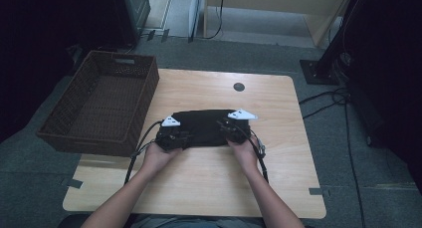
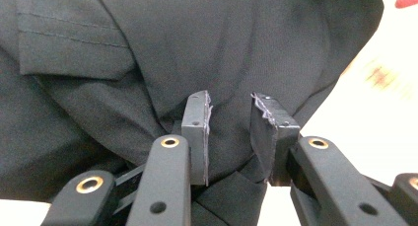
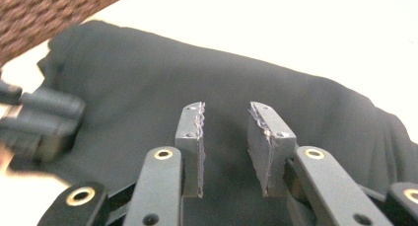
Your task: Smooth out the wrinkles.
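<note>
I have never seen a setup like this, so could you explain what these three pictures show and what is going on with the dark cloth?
A person sits at a wooden table, holding a hand-held gripper in each hand: the left hand-held gripper and the right hand-held gripper. One picture looks down from above; the other two come from cameras riding on each gripper, looking along its black jaws. A folded black garment lies on the table, beside a brown woven basket. Both grippers' jaws stand apart over the garment's near edge; whether either grips it I cannot tell.

No text, label, brand, number or sign can be read on anything here.
</note>
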`<act>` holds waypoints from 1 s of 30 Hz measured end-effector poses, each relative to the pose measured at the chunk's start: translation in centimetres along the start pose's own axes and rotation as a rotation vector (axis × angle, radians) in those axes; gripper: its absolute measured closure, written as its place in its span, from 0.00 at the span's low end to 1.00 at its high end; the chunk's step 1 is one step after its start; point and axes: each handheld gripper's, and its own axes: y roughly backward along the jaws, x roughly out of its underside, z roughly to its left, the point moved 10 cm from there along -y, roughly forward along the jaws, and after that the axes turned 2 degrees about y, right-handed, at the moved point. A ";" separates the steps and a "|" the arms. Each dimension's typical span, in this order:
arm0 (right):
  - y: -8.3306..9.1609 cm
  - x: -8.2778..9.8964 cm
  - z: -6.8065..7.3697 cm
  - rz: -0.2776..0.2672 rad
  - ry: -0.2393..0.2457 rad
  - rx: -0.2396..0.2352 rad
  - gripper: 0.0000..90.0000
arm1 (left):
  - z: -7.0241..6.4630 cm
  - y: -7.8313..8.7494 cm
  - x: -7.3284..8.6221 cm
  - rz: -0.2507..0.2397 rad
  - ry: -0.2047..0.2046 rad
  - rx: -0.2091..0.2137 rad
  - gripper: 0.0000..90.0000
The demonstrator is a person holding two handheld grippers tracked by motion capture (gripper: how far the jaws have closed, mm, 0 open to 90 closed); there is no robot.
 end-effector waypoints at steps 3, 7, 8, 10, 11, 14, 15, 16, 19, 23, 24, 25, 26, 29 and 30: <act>-1.4 -1.1 0.5 -0.011 -0.006 0.002 0.71 | 0.0 0.0 0.0 -0.002 0.004 0.002 0.76; -3.0 -1.2 1.4 -0.011 0.006 0.010 0.71 | 0.0 0.1 0.0 0.005 0.014 0.006 0.75; -3.3 -0.9 1.5 0.004 0.007 0.012 0.71 | -0.1 0.1 0.1 0.006 0.016 0.009 0.75; -3.9 -0.1 1.6 0.032 0.017 0.022 0.72 | -0.1 0.1 0.0 0.009 0.025 0.014 0.73; -3.9 0.0 1.6 0.023 0.014 0.018 0.72 | -0.2 0.1 0.0 0.011 0.029 0.018 0.72; -3.7 0.4 1.7 0.009 -0.009 0.008 0.72 | -0.6 0.3 -0.1 0.033 0.056 0.040 0.65; -3.6 0.6 1.7 0.004 0.005 0.009 0.72 | -0.7 0.5 -0.3 0.049 0.071 0.056 0.63; -3.5 0.7 1.8 -0.004 0.013 0.009 0.72 | -1.0 0.7 -0.6 0.059 0.095 0.083 0.61; -3.3 0.9 1.9 -0.010 0.023 0.007 0.72 | -1.4 1.5 -1.8 0.066 0.086 0.094 0.59; -3.1 1.0 2.1 -0.011 0.037 0.000 0.72 | -1.4 2.7 -5.6 0.055 0.029 0.055 0.57; -3.0 1.1 2.3 -0.009 0.032 -0.004 0.72 | -1.3 2.6 -6.1 0.050 0.026 0.047 0.57; -3.0 1.1 2.3 -0.011 0.040 -0.006 0.72 | -1.0 2.5 -6.7 0.046 0.020 0.035 0.58; -2.9 1.2 2.4 -0.013 0.047 -0.008 0.72 | -0.7 2.2 -7.2 0.044 0.016 0.023 0.58; -2.7 1.4 2.6 -0.014 0.047 -0.014 0.72 | -0.2 1.5 -7.5 0.052 0.024 0.009 0.62; -2.5 1.5 2.8 -0.017 0.046 -0.030 0.72 | 0.5 0.6 -7.0 0.072 0.035 -0.001 0.63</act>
